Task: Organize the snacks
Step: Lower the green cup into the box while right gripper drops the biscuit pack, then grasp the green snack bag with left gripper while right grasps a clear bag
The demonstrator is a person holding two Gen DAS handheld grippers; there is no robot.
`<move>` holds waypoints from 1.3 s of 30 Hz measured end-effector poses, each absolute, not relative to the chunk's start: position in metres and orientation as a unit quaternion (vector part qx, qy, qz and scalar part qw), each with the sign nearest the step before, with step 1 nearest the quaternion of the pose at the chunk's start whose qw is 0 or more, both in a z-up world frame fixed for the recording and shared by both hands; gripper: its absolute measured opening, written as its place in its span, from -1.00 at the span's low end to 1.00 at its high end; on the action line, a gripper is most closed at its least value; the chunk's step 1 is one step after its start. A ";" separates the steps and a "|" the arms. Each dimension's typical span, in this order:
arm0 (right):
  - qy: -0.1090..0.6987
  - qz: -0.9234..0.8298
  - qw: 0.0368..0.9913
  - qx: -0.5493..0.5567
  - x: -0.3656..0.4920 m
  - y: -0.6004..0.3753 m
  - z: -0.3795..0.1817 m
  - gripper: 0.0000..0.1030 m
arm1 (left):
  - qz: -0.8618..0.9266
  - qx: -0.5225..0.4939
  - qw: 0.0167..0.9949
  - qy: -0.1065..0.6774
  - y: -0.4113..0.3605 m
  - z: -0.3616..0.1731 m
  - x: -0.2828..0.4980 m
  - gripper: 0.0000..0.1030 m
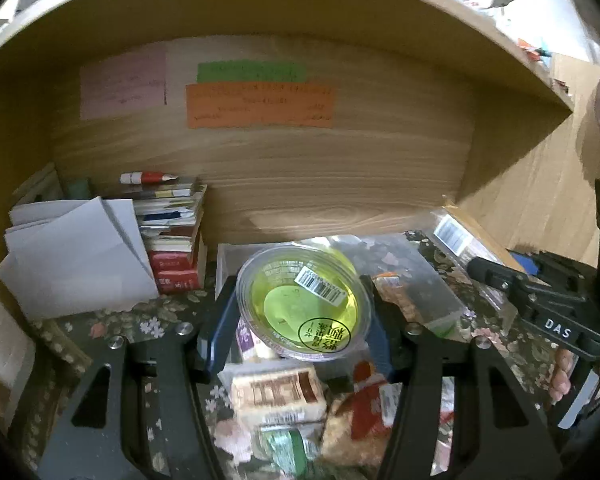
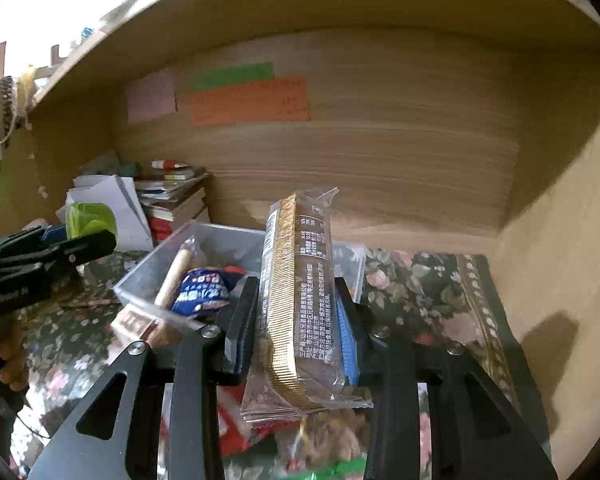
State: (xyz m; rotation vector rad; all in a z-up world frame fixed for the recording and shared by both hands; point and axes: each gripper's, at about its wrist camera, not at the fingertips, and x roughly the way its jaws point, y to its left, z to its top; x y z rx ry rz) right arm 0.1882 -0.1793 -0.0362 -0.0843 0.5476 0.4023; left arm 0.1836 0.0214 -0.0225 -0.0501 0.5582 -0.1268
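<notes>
Left gripper [image 1: 300, 312] clamps a green jelly cup [image 1: 304, 304], held above loose snacks [image 1: 280, 396] on the floral cloth [image 1: 112, 320], near the clear bin [image 1: 420, 276]. Right gripper [image 2: 296, 320] grips a wafer pack [image 2: 296, 300] upright, just in front of the bin [image 2: 148, 280], which holds a blue packet [image 2: 206, 288].

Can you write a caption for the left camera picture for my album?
The left gripper holds a green jelly cup above a clear plastic bin on a flowery cloth.
</notes>
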 end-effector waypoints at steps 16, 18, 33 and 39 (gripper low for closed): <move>0.349 0.197 0.912 -0.087 0.263 -0.146 -0.073 -0.37 | -0.059 -0.021 0.941 0.334 0.041 -0.067 0.254 0.10; 0.363 0.196 0.907 -0.083 0.268 -0.147 -0.079 -0.37 | -0.059 -0.024 0.937 0.343 0.043 -0.073 0.260 0.10; 0.343 0.204 0.914 -0.076 0.251 -0.148 -0.063 -0.36 | -0.063 -0.030 0.942 0.329 0.044 -0.058 0.243 0.13; 0.320 0.217 0.920 -0.067 0.222 -0.152 -0.049 -0.17 | -0.055 -0.031 0.947 0.316 0.051 -0.048 0.214 0.25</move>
